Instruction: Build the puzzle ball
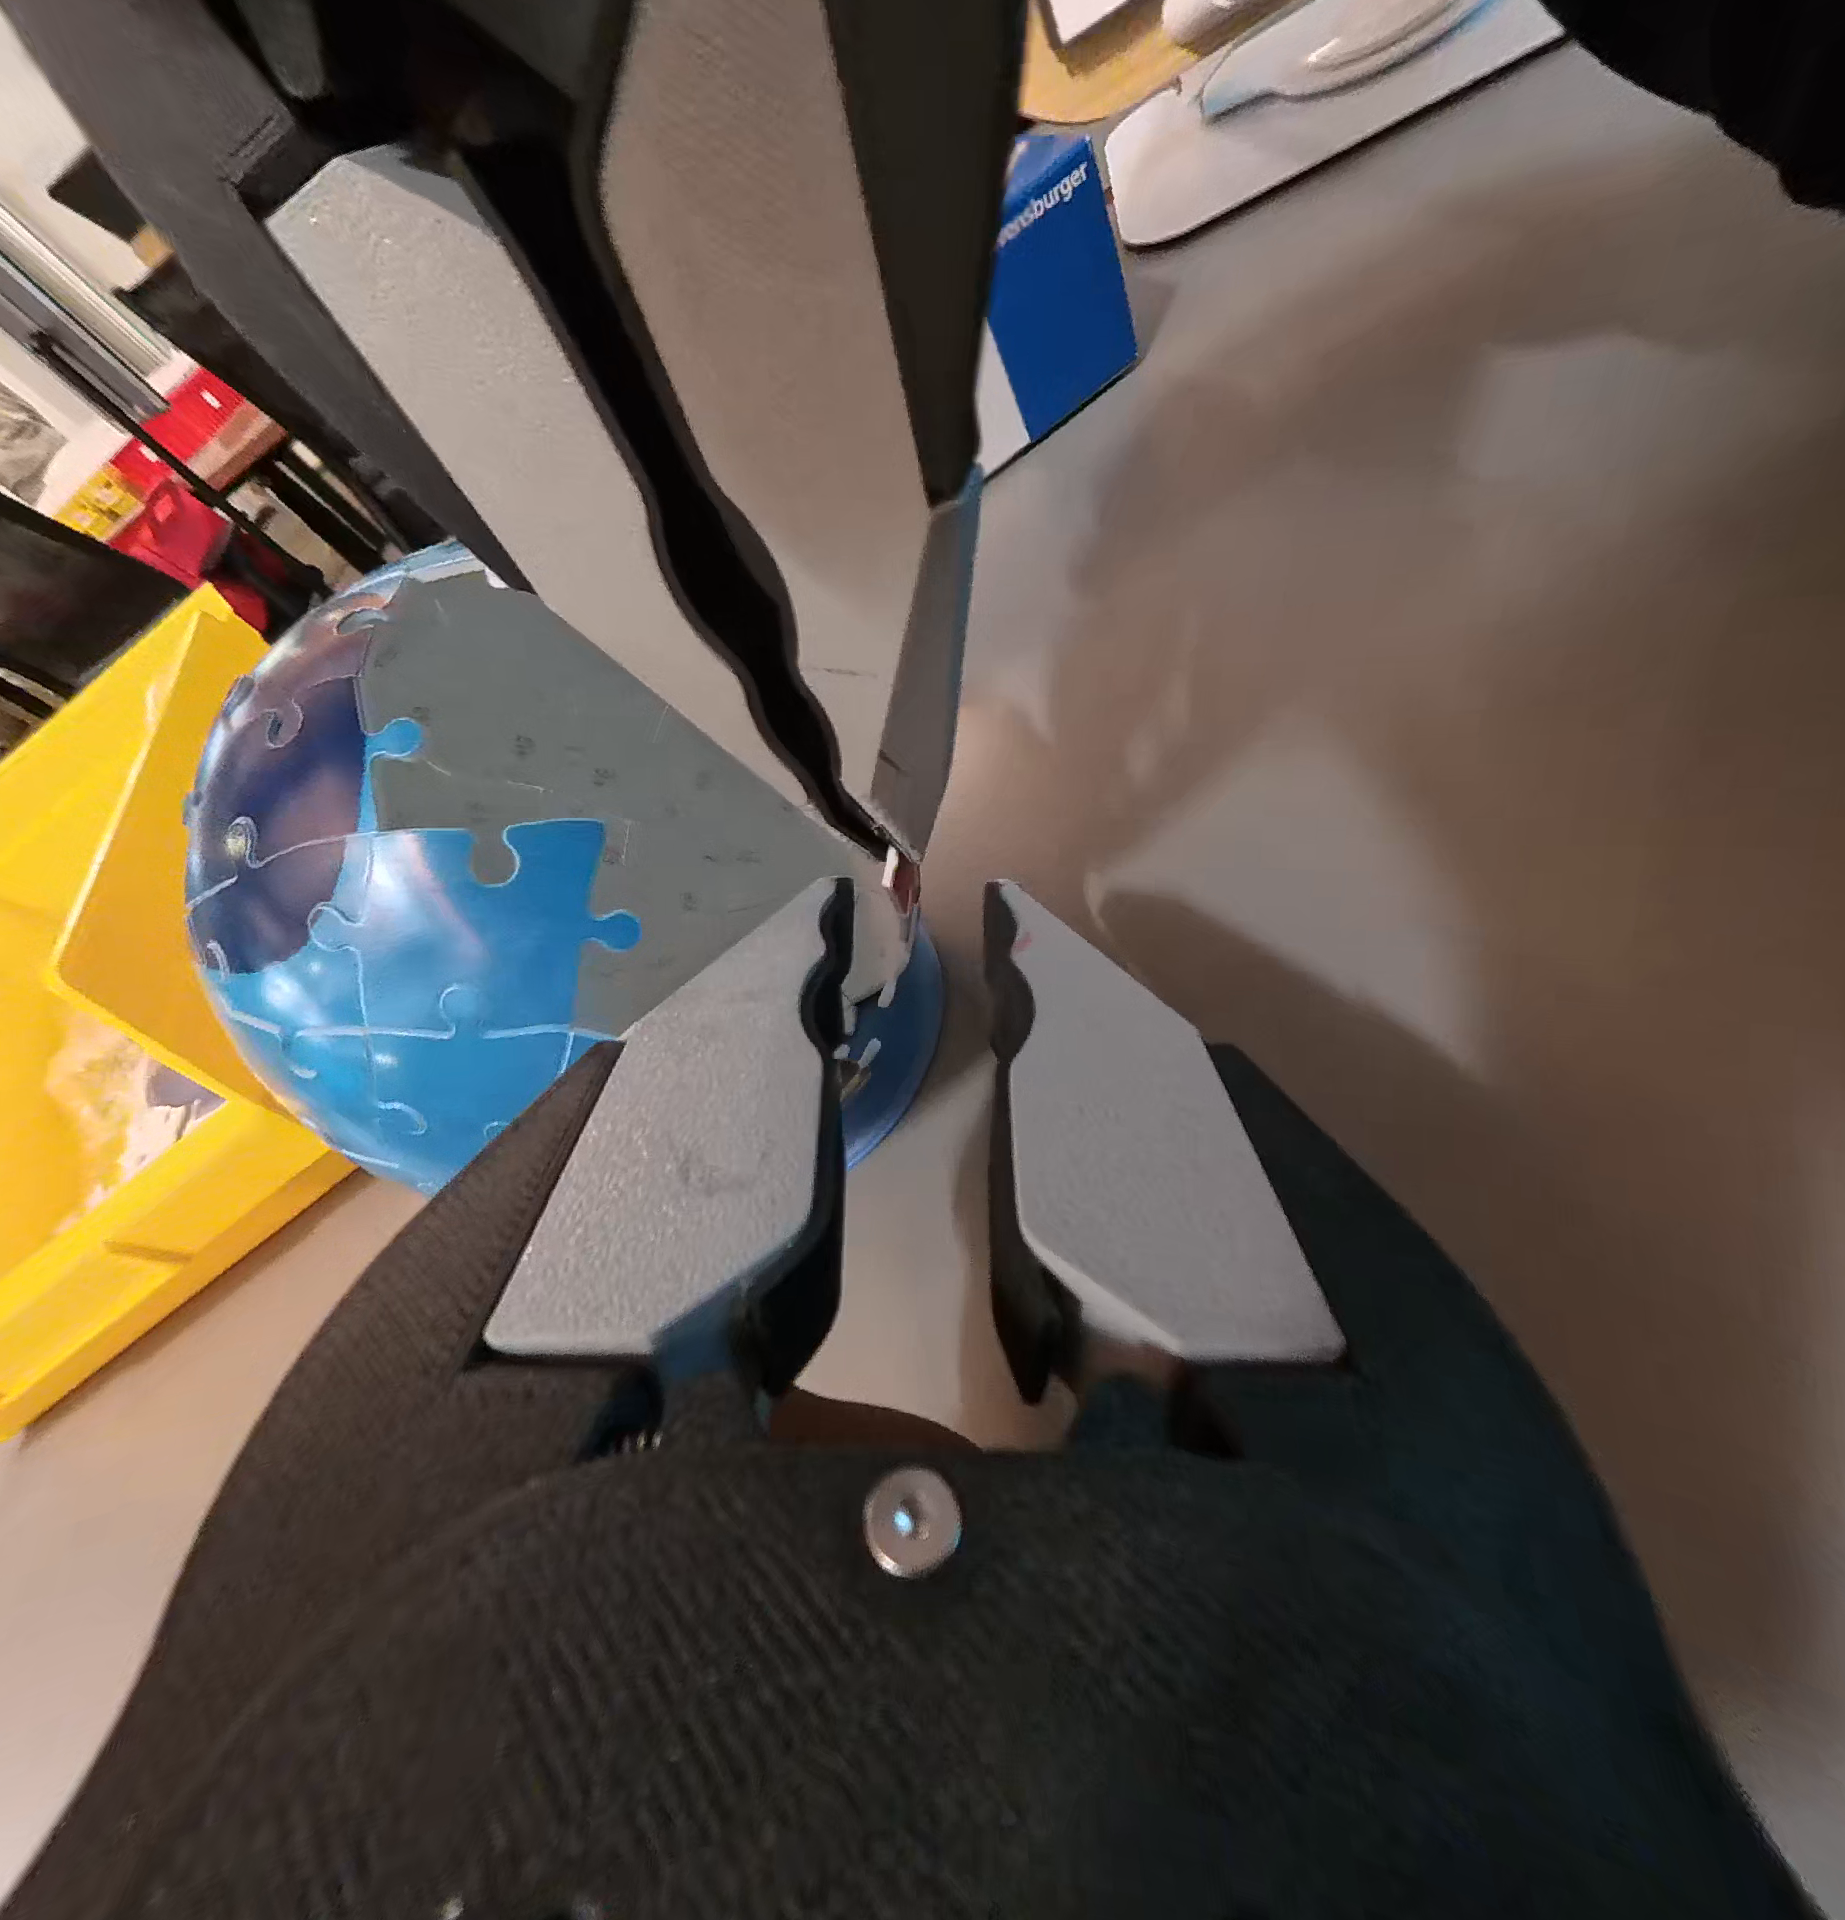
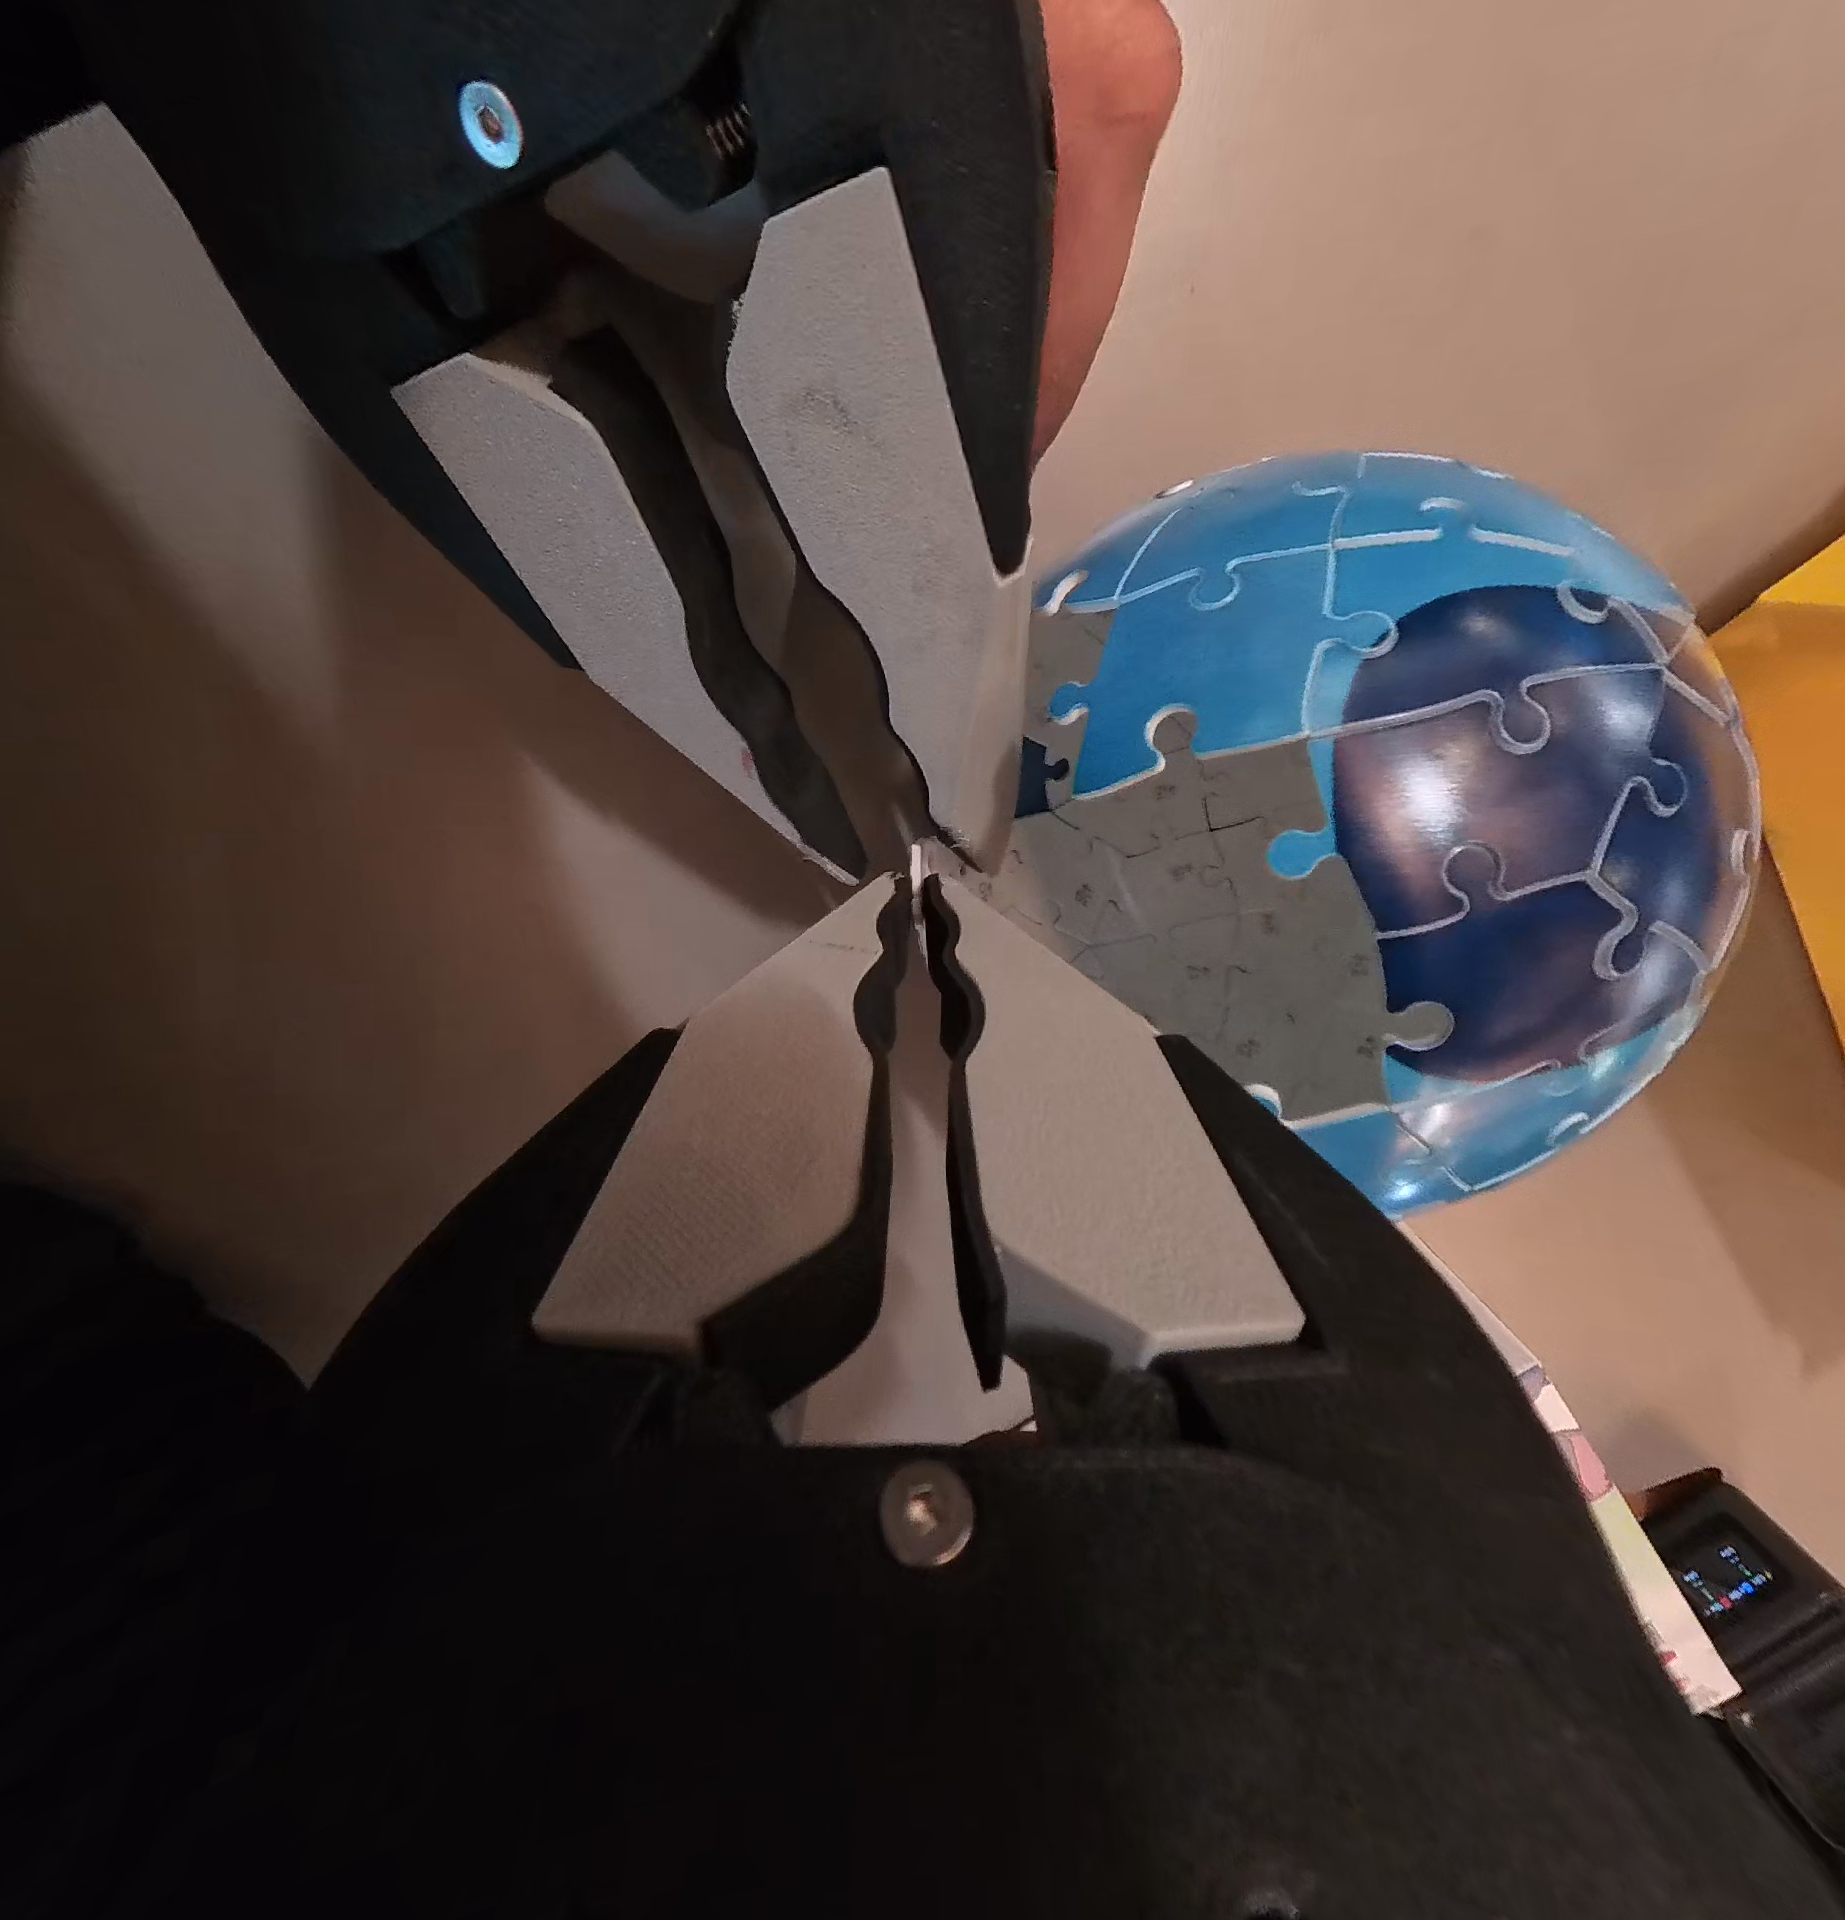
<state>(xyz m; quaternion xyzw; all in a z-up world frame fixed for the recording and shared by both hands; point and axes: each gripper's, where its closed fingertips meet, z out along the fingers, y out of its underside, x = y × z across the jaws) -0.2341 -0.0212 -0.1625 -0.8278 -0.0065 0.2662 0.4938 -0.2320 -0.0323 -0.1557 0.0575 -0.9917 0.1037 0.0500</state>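
Note:
The puzzle ball (image 1: 409, 914) is a blue sphere with a grey open patch, standing on the table left of both grippers; it also shows in the right wrist view (image 2: 1469, 831). My right gripper (image 2: 918, 894) is shut on a small white puzzle piece (image 2: 916, 868), held edge-on. In the left wrist view the right gripper (image 1: 892, 842) comes down from above with the piece (image 1: 902, 883) at its tips. My left gripper (image 1: 918, 899) is open, its tips on either side of that piece. It enters the right wrist view from above (image 2: 907, 831).
A yellow bin (image 1: 118, 935) stands left of the ball and also shows in the right wrist view (image 2: 1822, 727). A blue box (image 1: 1063, 291) stands farther back. A blue round stand (image 1: 897, 1060) lies behind my left fingers. The beige table (image 1: 1417, 727) extends right. My two grippers' fingertips are within a few centimetres of each other.

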